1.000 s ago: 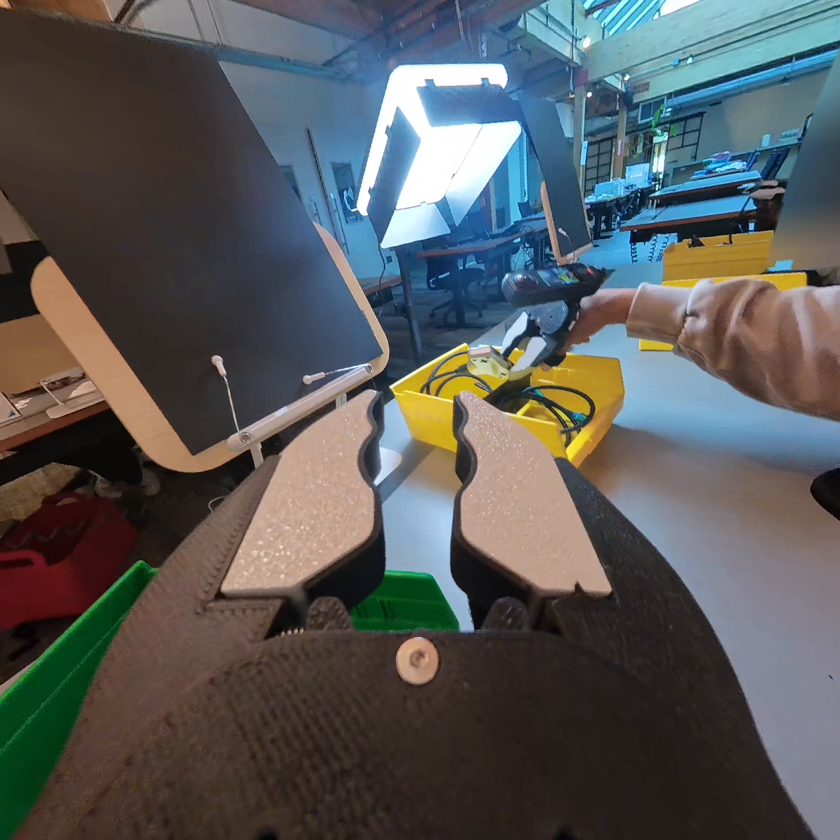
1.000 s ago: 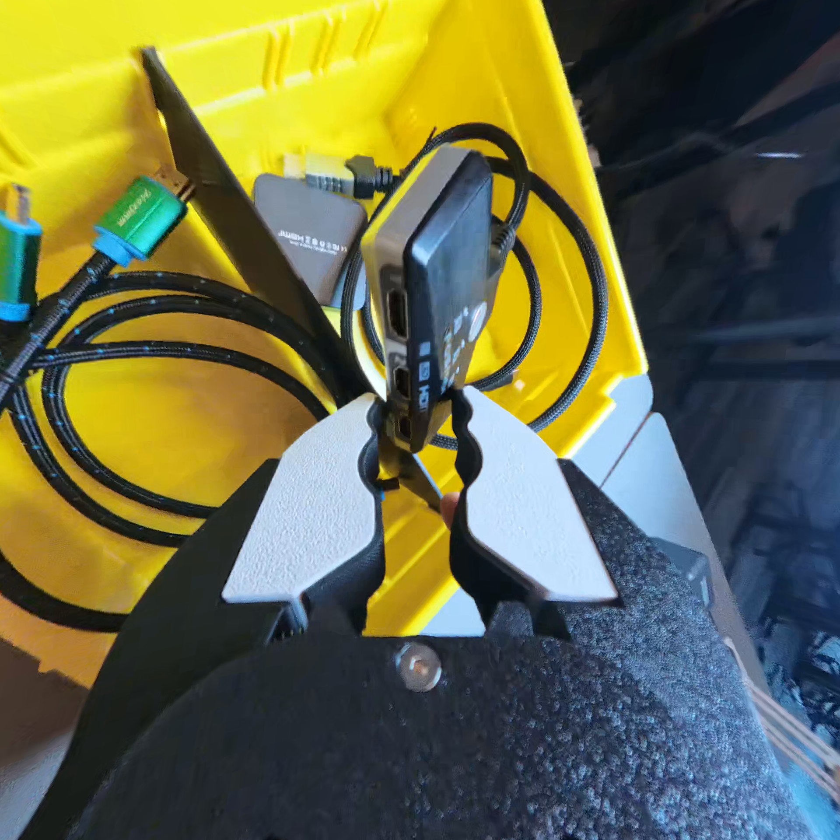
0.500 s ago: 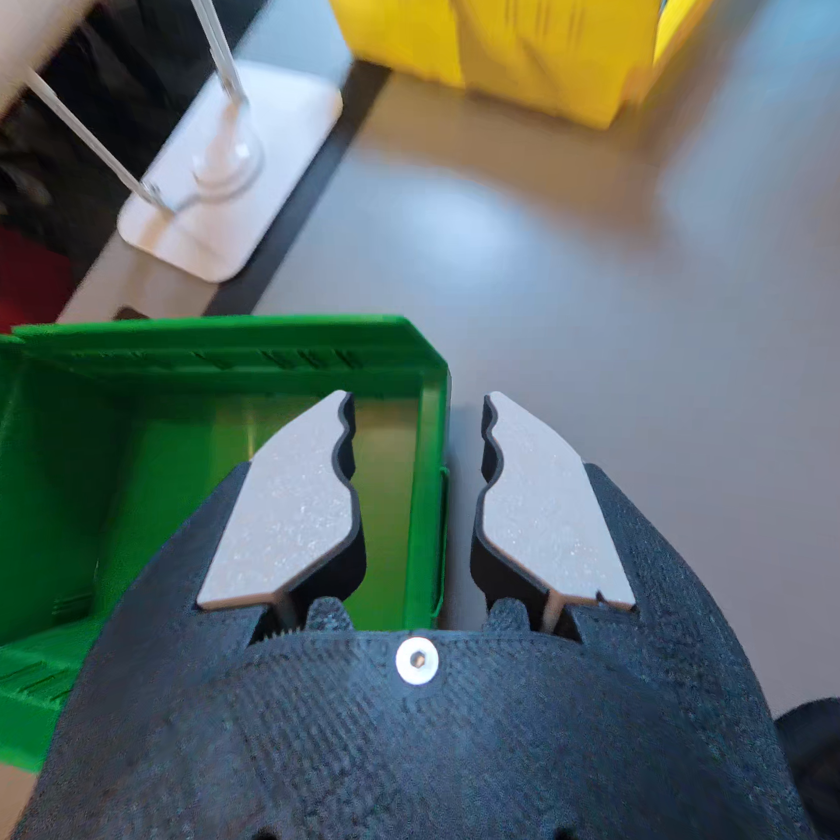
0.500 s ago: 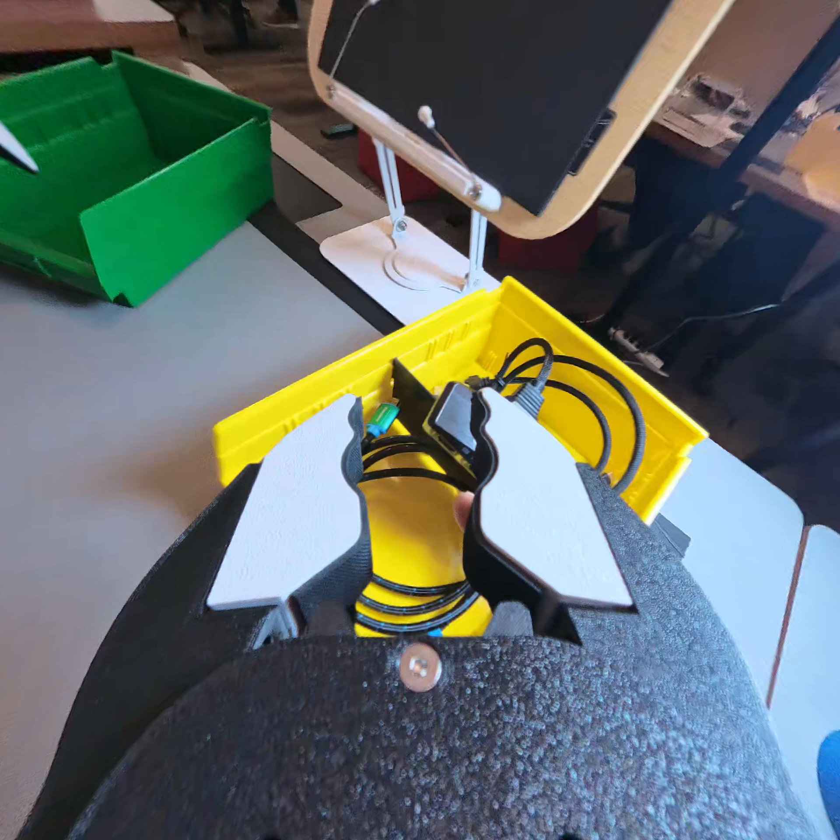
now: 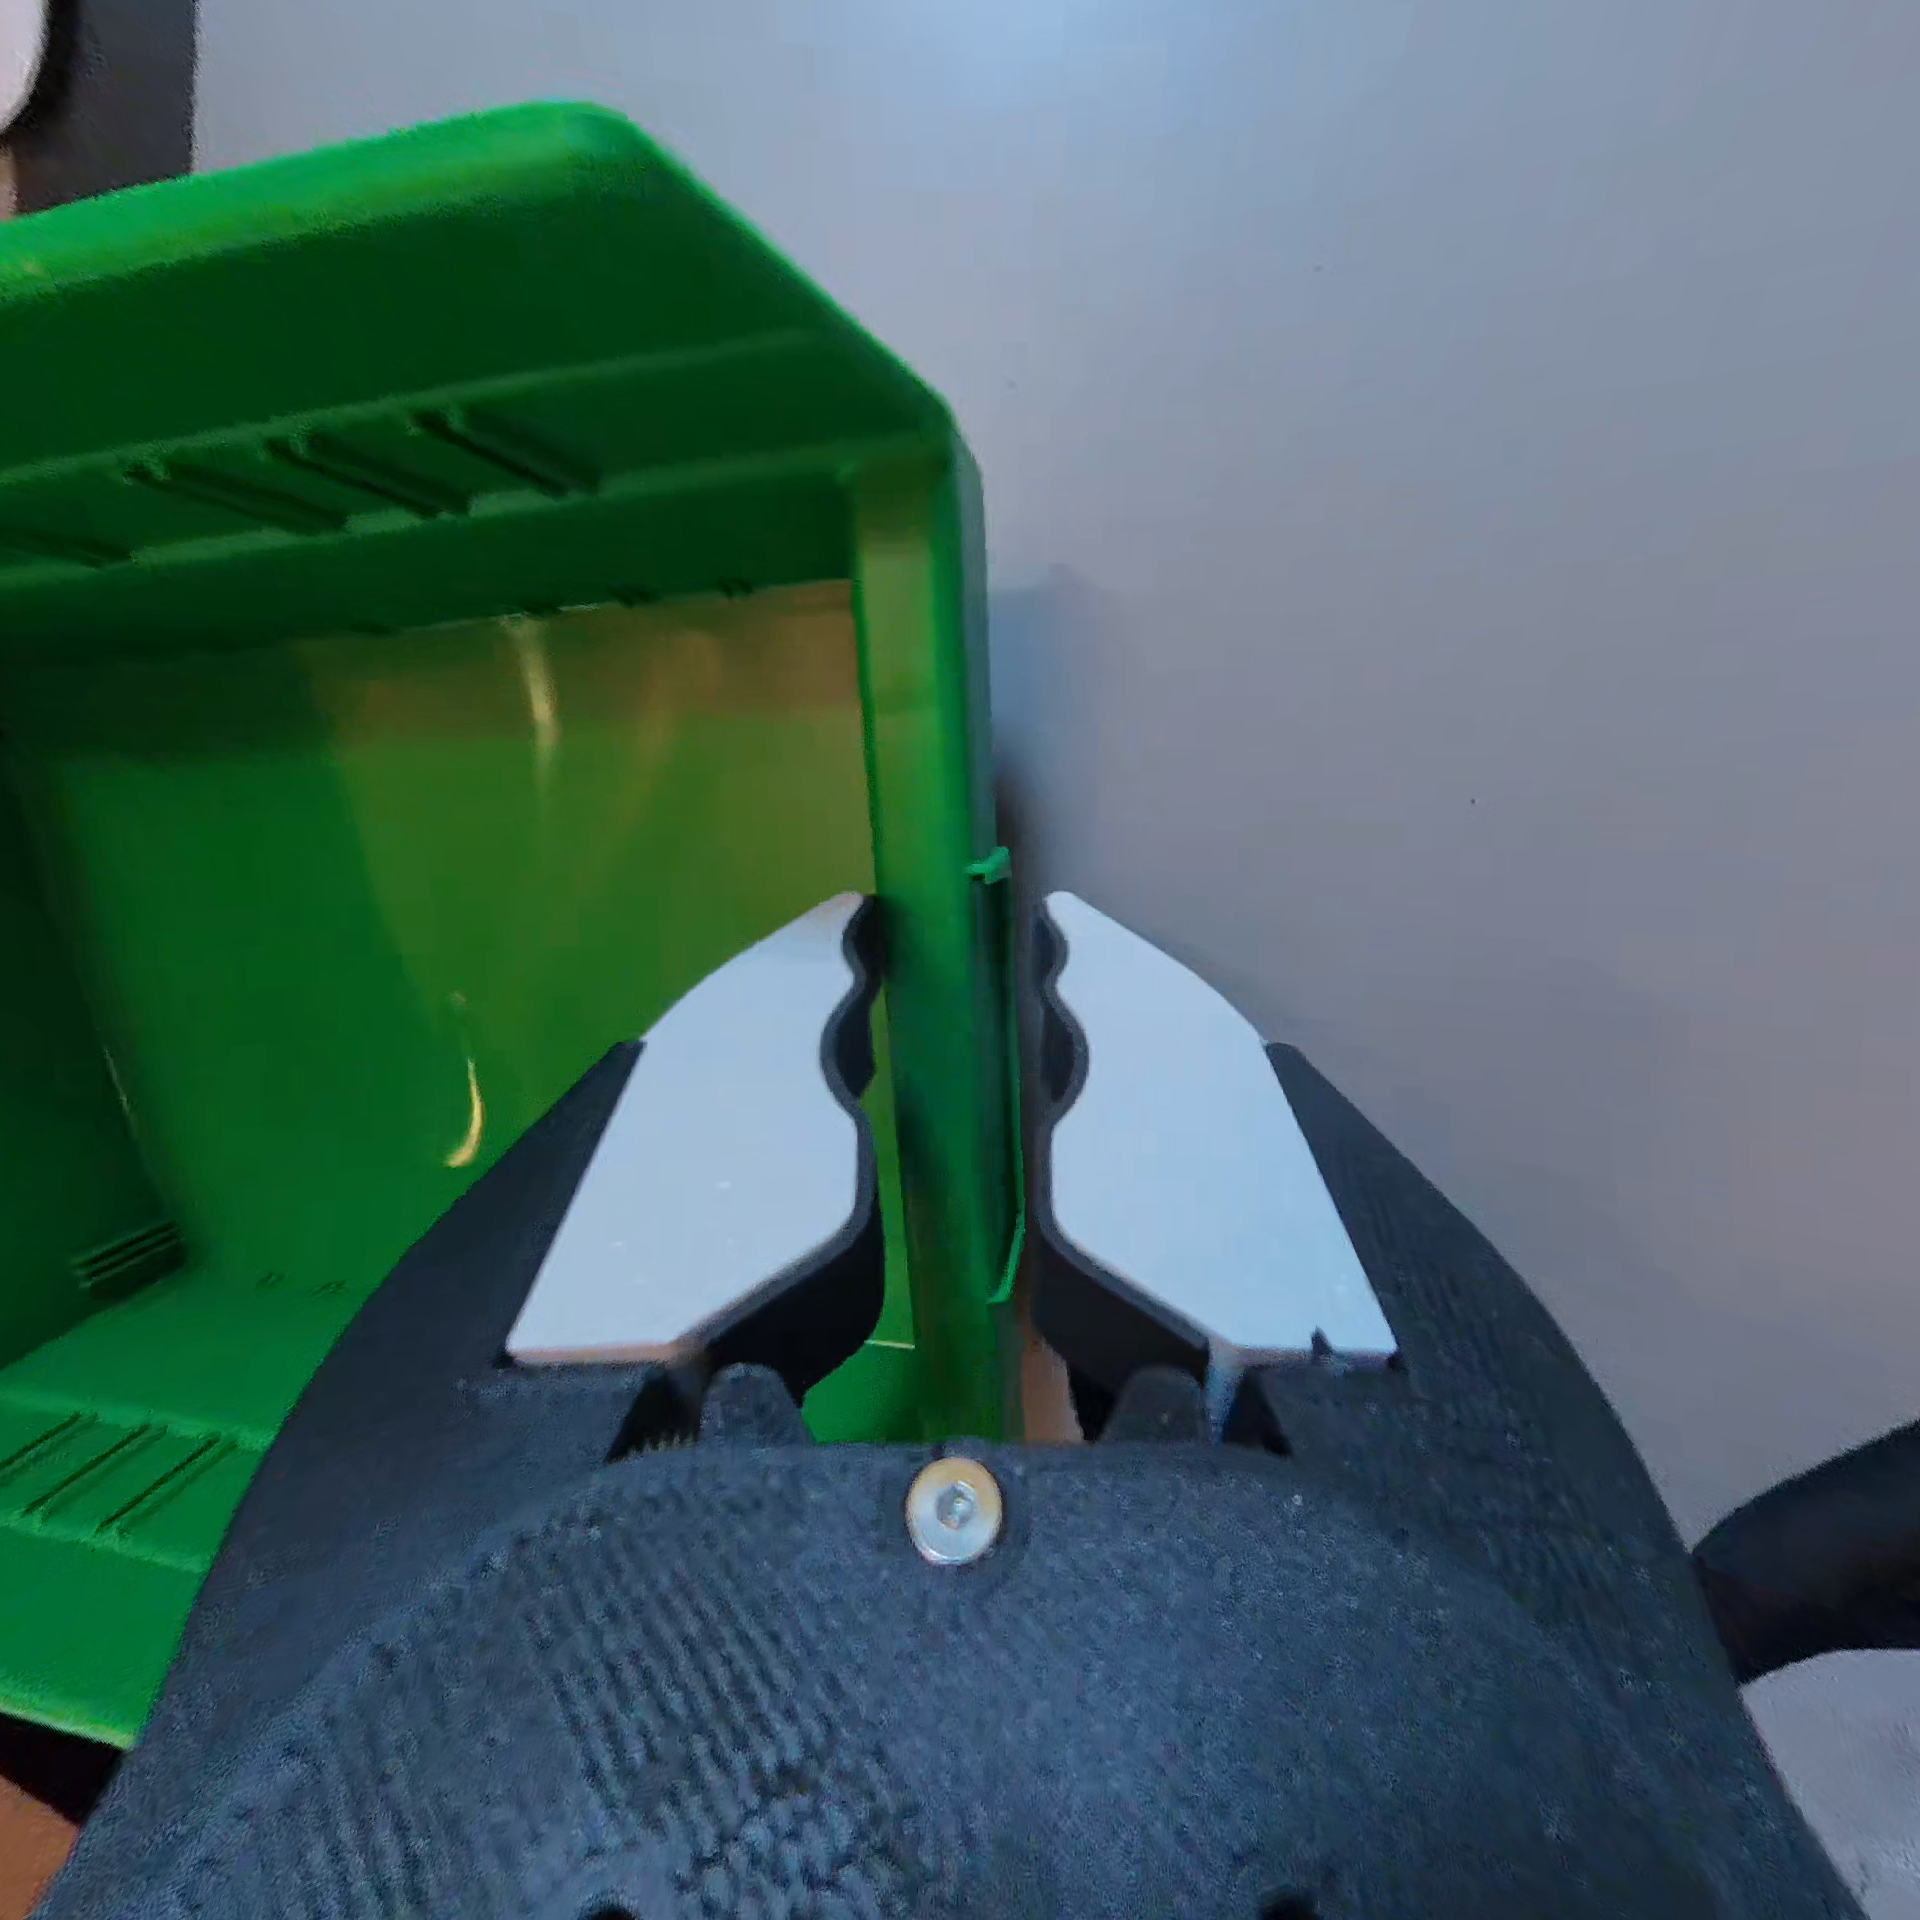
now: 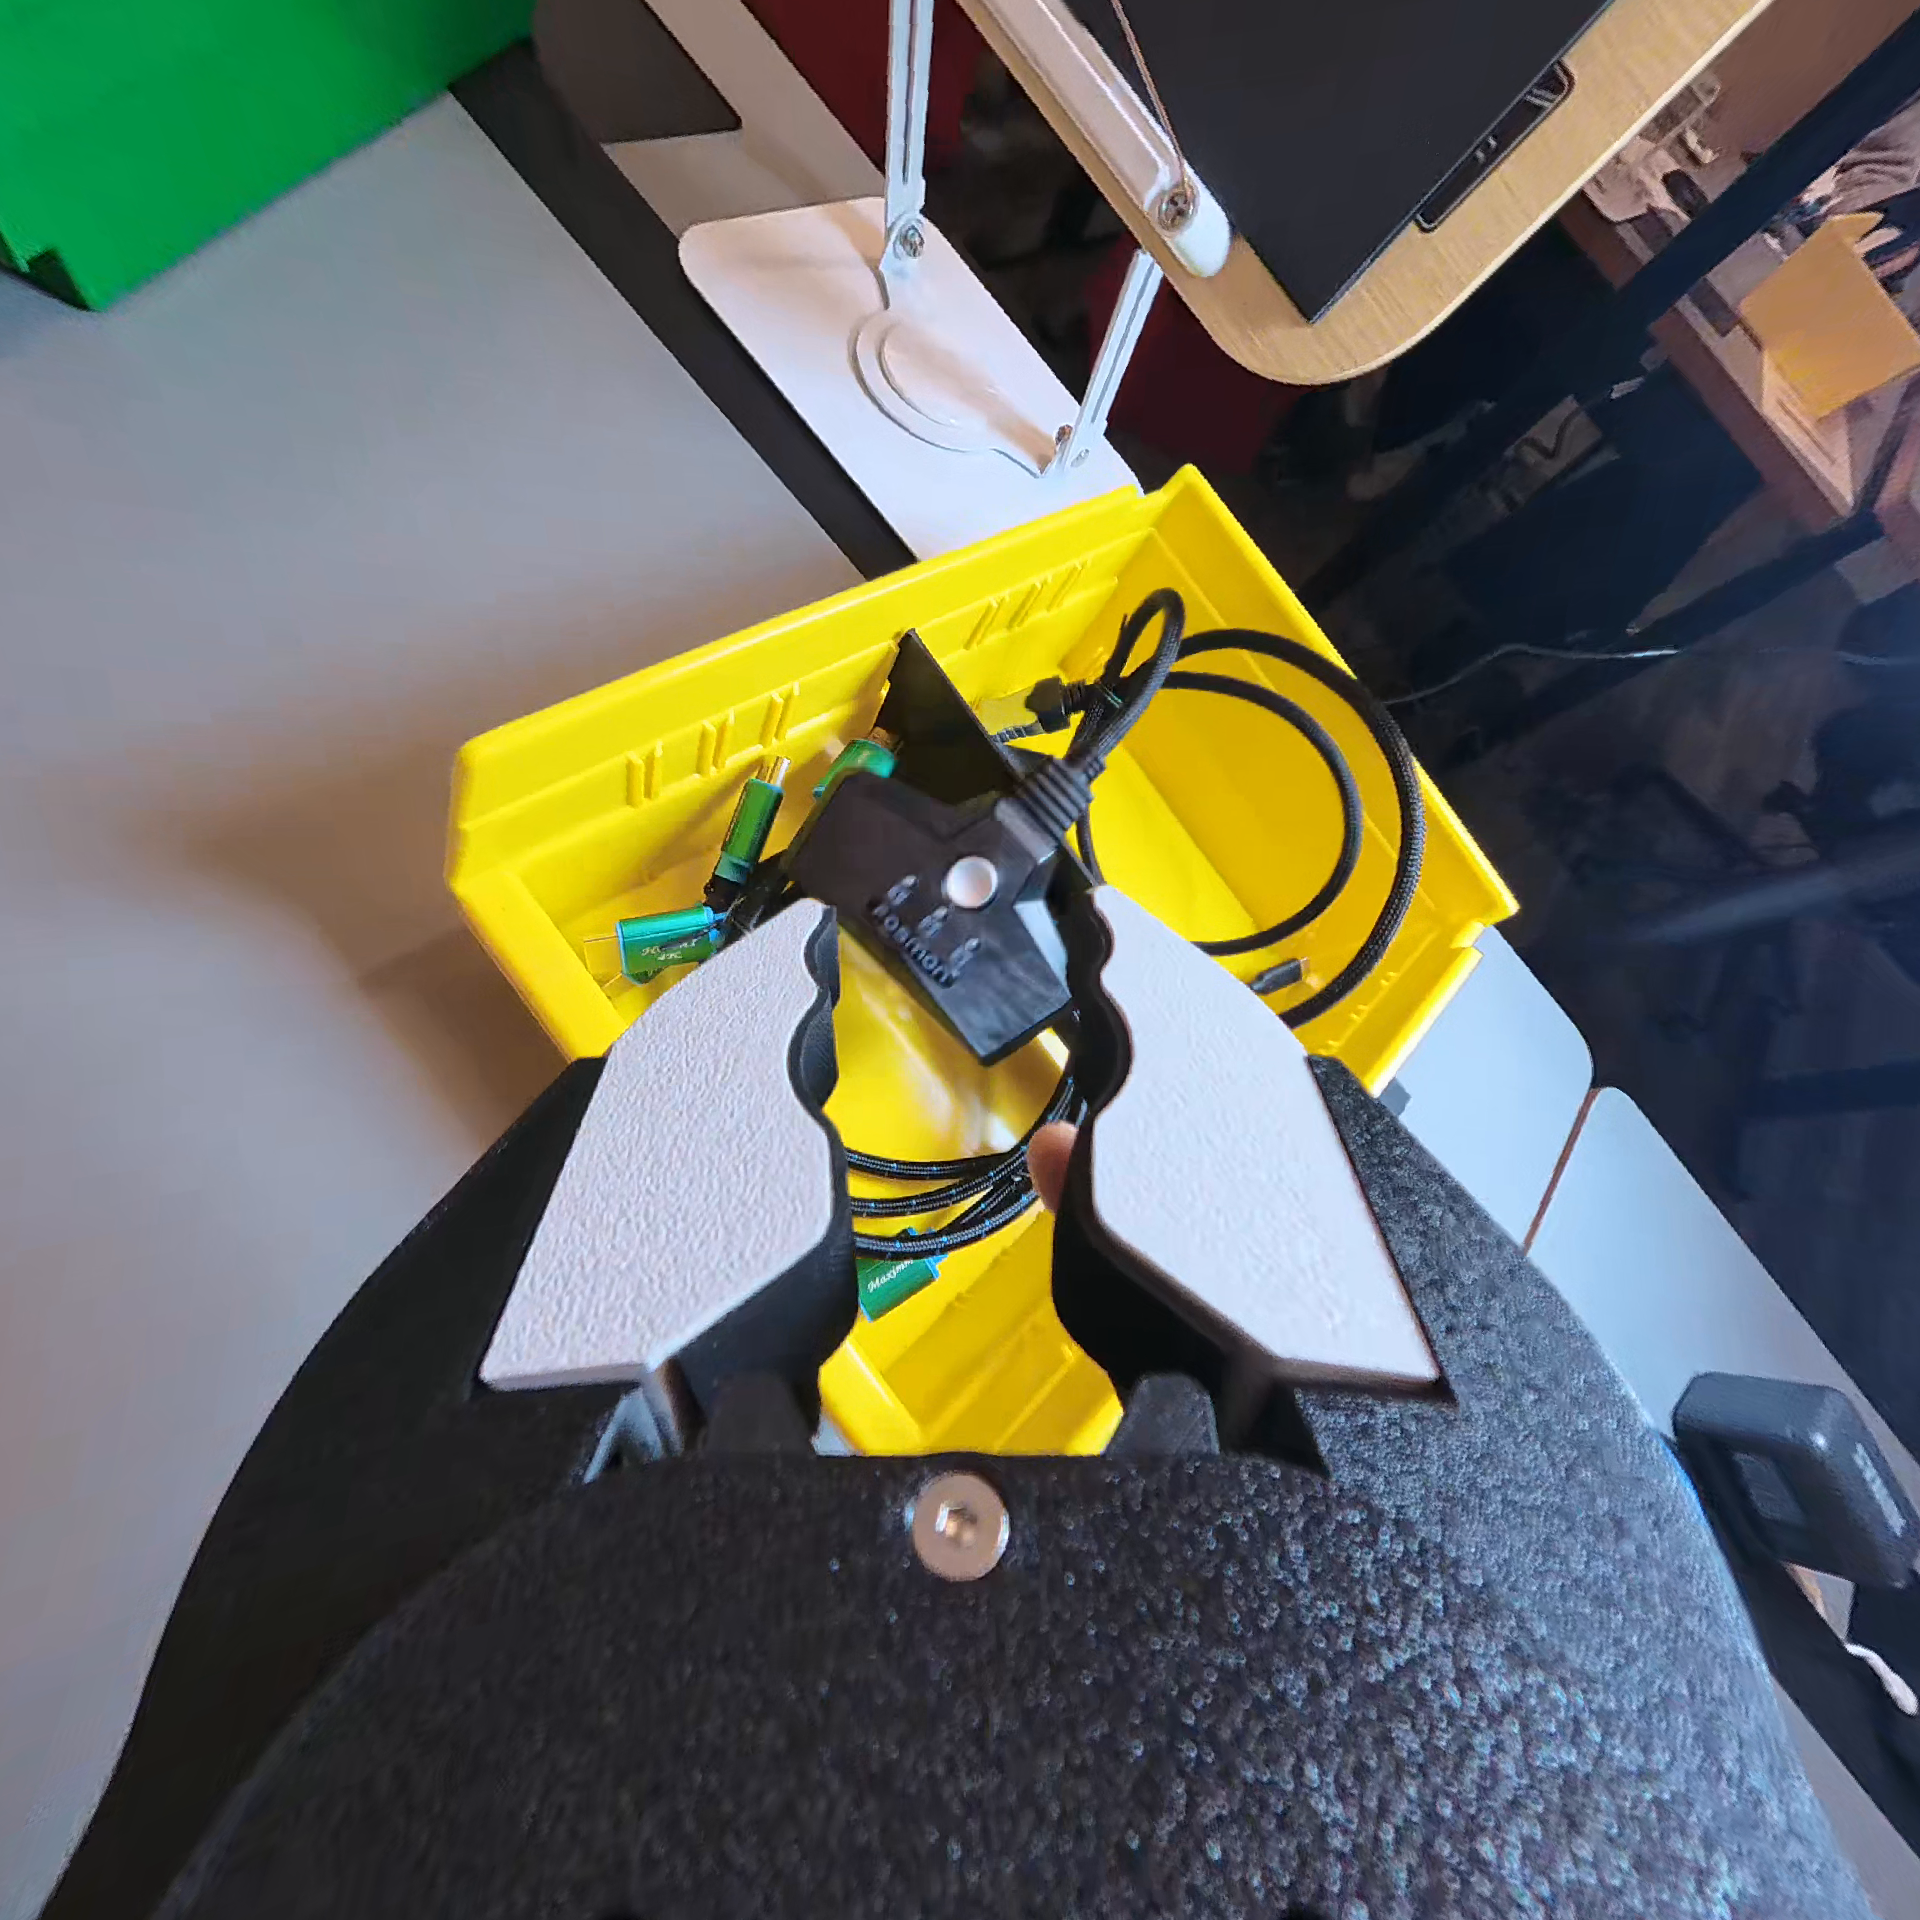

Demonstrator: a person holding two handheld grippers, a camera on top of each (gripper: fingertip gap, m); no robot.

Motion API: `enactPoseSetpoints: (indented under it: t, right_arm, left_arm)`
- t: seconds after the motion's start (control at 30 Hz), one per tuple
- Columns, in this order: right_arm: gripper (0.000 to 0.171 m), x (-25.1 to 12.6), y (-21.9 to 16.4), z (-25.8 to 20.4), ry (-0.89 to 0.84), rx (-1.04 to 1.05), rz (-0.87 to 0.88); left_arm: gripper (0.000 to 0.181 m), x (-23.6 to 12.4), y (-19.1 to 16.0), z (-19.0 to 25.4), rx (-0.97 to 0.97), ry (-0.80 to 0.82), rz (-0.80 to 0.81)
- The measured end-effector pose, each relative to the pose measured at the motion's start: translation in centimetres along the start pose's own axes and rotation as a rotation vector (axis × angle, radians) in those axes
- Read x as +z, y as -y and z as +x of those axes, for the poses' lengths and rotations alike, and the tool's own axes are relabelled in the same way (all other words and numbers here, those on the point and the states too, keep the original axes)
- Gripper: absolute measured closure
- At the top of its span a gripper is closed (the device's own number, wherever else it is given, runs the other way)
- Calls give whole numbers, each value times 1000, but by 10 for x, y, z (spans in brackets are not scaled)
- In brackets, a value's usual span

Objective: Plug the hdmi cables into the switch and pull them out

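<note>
Straddling the smooth right-hand wall of a glossy green plastic bin (image 5: 925, 727), the left gripper (image 5: 951, 935) has one pebbled grey finger inside the wall and one outside; a thin gap shows on the outer side, so whether they pinch the wall cannot be told. Ribbed slots line the bin's far rim, and a matte grey tabletop (image 5: 1455, 520) lies past the outer finger.

The right gripper (image 6: 956, 914) has its wavy-edged fingers spread. A flat black switch (image 6: 935, 914), boxy with a round silver button, sits tilted between the tips, touching the right finger and apart from the left. Its braided black lead (image 6: 1340, 821) loops beyond the right fingertip inside a yellow plastic bin (image 6: 644, 758). Green metallic hdmi cable plugs (image 6: 750, 821) lie just beyond the left fingertip, braided cords coiled beneath.
</note>
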State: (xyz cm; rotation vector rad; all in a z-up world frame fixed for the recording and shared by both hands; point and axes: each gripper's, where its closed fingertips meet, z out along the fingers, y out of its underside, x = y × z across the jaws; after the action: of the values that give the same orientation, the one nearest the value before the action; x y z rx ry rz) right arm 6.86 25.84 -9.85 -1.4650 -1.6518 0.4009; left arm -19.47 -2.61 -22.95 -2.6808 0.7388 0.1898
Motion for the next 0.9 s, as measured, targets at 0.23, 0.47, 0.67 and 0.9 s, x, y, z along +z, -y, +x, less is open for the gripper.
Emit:
enactPoseSetpoints:
  t: [0.23, 0.47, 0.67, 0.9]
  right_arm:
    - [130, 12, -8, -2, -14, -52, -75]
    - [131, 16, -33, -27, 123, -74, -220]
    - [132, 25, -79, -69, 344, -81, -480]
    - [133, 47, -92, -85, 335, -180, -617]
  left_arm:
    - [156, 2, 14, 8, 115, 19, -8]
    - [154, 5, 52, 43, 273, -45, 82]
    - [154, 3, 85, 79, 446, -92, 188]
    - [155, 3, 83, 76, 467, -68, 191]
